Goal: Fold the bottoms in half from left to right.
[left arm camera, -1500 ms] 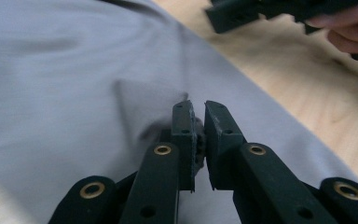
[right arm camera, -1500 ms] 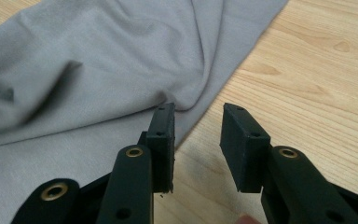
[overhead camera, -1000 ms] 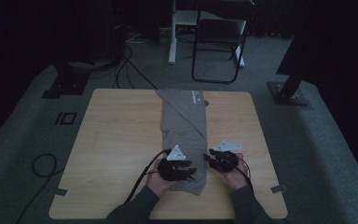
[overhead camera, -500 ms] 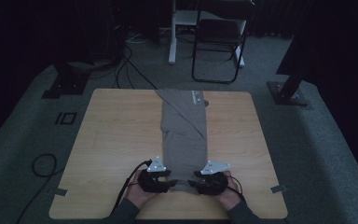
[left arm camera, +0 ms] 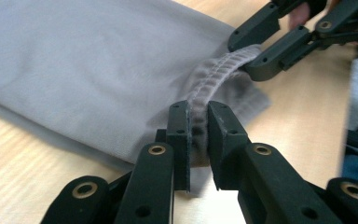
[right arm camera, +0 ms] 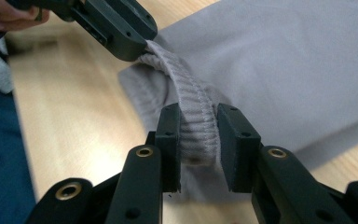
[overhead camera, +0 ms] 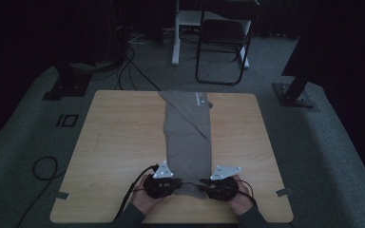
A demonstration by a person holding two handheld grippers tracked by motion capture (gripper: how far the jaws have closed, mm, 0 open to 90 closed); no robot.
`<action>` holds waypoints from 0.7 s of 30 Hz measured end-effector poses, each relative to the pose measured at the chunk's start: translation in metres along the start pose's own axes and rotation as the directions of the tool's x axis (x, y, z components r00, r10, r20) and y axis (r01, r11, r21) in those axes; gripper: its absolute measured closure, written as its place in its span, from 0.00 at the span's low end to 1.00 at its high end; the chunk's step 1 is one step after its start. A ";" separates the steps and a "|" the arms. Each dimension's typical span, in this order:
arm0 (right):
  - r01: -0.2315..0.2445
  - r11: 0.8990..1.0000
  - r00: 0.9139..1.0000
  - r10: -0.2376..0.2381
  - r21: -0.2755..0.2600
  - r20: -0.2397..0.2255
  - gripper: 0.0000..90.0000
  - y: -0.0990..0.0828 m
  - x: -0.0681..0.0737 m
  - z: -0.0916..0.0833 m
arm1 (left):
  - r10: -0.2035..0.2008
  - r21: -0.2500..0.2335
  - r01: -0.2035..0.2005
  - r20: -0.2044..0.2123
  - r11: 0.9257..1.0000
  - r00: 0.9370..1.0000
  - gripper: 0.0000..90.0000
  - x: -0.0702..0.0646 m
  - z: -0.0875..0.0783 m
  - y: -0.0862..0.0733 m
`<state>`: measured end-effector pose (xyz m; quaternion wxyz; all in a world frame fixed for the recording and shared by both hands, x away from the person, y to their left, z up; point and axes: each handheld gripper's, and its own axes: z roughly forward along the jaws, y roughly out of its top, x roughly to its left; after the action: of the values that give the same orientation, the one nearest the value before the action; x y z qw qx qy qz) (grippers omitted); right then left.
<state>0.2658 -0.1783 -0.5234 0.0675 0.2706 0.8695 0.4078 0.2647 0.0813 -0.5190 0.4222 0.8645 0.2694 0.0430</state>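
garment: one grey cloth, its ribbed hem between the fingers
grippers: two; left gripper and right gripper pinch the hem
table: one wooden table
room: one chair, dark floor

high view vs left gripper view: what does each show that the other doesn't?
High view alone: the whole length of the folded grey fabric garment running to the far edge of the light wooden table, a black folding chair beyond it, and both hands.

Left gripper view alone: the ribbed hem band in close-up, pinched between the left claw, with the other claw clamped on the same band farther along.

Both: the grey garment on the wooden table, with the left claw and the right claw at its near end.
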 end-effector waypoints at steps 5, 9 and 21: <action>0.019 0.999 0.999 -0.018 0.046 -0.033 0.79 -0.013 0.005 -0.005 | 0.017 0.032 -0.018 0.034 0.999 0.999 0.82 -0.007 0.003 -0.005; -0.006 1.000 0.998 0.008 0.030 -0.061 0.61 -0.014 0.000 -0.005 | -0.011 -0.011 0.012 0.041 1.000 0.999 0.64 0.004 -0.004 -0.003; -0.105 0.990 0.978 0.121 -0.098 0.169 0.53 0.019 -0.059 0.005 | -0.114 -0.097 0.095 -0.213 0.991 0.970 0.61 0.078 -0.001 0.016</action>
<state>0.3250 -0.1966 -0.5187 0.1318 0.3508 0.8246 0.4238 0.3377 0.1133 -0.5186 0.4285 0.8203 0.3570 0.1267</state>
